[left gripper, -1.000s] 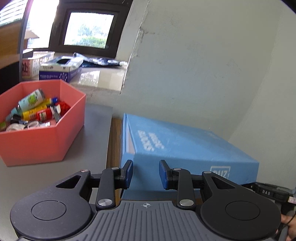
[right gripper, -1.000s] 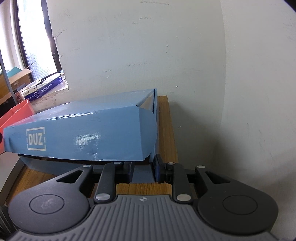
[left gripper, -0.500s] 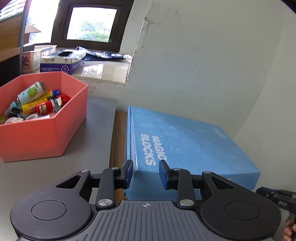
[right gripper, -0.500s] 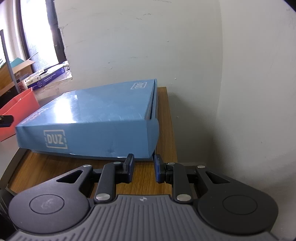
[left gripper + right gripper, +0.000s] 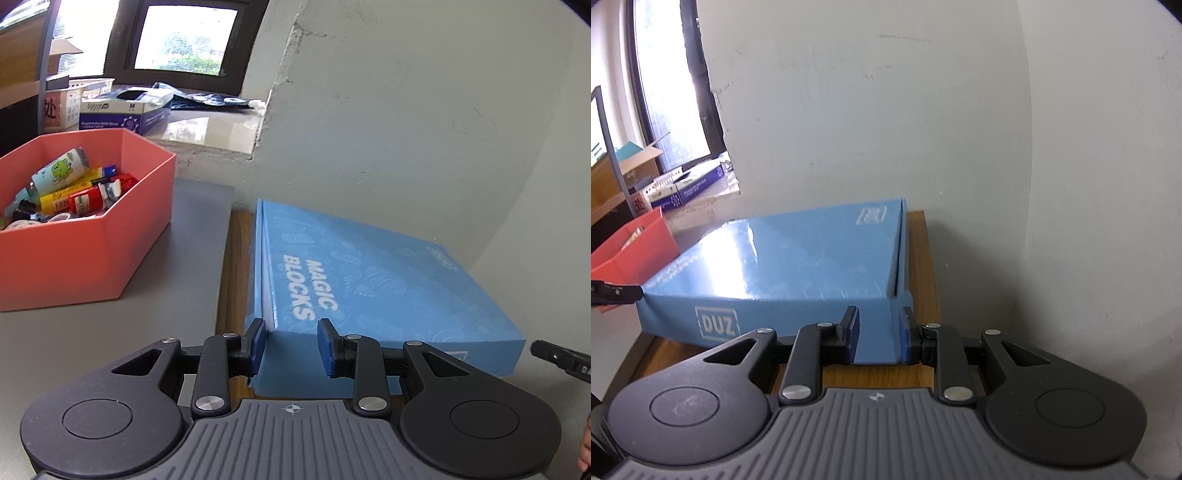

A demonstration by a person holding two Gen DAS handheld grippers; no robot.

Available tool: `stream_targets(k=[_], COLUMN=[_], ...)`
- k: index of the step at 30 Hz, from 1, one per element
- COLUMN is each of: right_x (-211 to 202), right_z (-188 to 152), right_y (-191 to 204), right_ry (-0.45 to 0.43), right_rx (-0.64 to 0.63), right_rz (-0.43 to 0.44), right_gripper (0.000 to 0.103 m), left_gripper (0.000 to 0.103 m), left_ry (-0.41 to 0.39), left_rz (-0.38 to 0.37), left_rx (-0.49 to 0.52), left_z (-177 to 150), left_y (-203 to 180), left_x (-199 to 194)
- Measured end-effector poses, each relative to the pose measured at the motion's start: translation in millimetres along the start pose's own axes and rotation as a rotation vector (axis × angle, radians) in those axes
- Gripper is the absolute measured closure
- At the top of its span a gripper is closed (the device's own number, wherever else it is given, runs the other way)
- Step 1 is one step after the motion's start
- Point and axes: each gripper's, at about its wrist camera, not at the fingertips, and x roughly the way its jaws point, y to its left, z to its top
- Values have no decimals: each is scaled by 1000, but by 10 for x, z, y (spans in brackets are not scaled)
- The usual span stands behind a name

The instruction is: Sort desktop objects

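A flat blue "Magic Blocks" box (image 5: 369,280) lies closed on the wooden desk by the wall; it also shows in the right wrist view (image 5: 798,254). My left gripper (image 5: 290,348) is open and empty, its jaws apart in front of the box's near left corner. My right gripper (image 5: 878,333) is open and empty, its jaws either side of the box's near right corner, not clamped on it. A coral bin (image 5: 85,236) holds several tubes, bottles and small items.
The bin stands on a grey mat (image 5: 110,332) left of the box. A wall corner (image 5: 1015,184) closes in right behind the desk. A windowsill (image 5: 192,125) carries a glove box and a dark bag. Bare wood (image 5: 923,266) runs along the box's right side.
The box lid has come down from tilted open to flat. My right gripper let go of the lid's edge, opened and drew back and up. The left gripper rose slightly.
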Motion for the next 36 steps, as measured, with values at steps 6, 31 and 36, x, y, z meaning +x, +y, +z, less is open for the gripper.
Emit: stream_targets(k=[6, 31, 36], right_x=[103, 560, 575], right_z=[145, 40, 19], right_y=[62, 153, 193], right_ry=[-14, 53, 42], right_rx=[-13, -23, -46], right_rz=[16, 23, 14], right_gripper=[76, 76, 76], left_gripper=[71, 76, 76], left_ry=[-13, 25, 23], left_rz=[10, 46, 46], left_rx=[9, 33, 31], left_z=[49, -140, -138], left_y=[-28, 18, 16], left_x=[37, 248, 237])
